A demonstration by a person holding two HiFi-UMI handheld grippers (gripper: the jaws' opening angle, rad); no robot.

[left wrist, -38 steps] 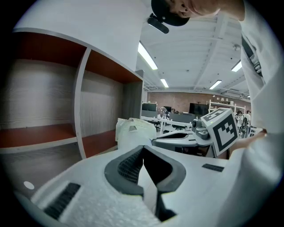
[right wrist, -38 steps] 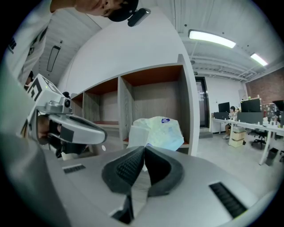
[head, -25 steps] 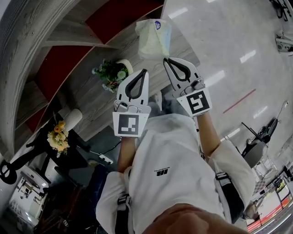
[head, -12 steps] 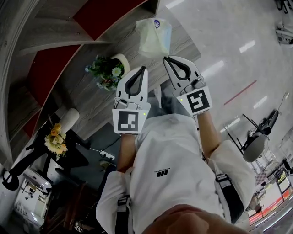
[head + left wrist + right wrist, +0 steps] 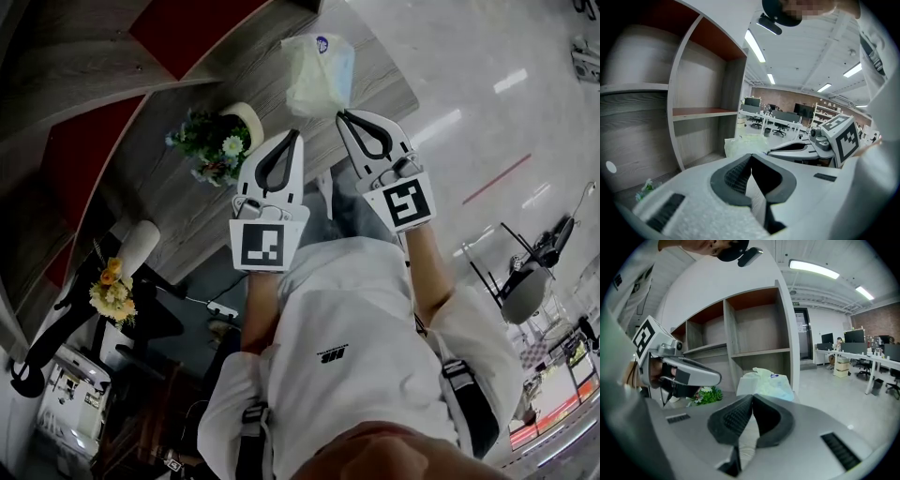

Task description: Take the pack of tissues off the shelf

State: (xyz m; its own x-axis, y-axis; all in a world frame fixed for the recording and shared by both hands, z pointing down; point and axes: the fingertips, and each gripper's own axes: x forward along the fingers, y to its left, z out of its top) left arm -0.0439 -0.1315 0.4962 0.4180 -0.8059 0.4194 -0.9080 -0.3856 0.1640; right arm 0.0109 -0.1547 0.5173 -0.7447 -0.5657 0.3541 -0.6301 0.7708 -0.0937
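Observation:
The pack of tissues [image 5: 320, 72], pale green in clear wrap with a blue mark, stands on the grey wooden shelf [image 5: 394, 80] near its right end. It also shows in the right gripper view as the pack [image 5: 766, 382] and in the left gripper view as the pack [image 5: 745, 143]. My left gripper [image 5: 297, 134] is shut and empty, below and left of the pack. My right gripper [image 5: 340, 115] is shut and empty too, its tips just below the pack's lower right corner, not touching it.
A white pot of green leaves and white flowers [image 5: 217, 142] stands on the shelf left of my left gripper. Red-backed compartments [image 5: 192, 23] lie behind. A vase with yellow flowers [image 5: 114, 284] is lower left. Glossy floor [image 5: 487, 112] spreads to the right.
Both grippers have crept up toward the pack of tissues, and the head view has shifted so the shelf sits a little higher and to the right. Both stay shut.

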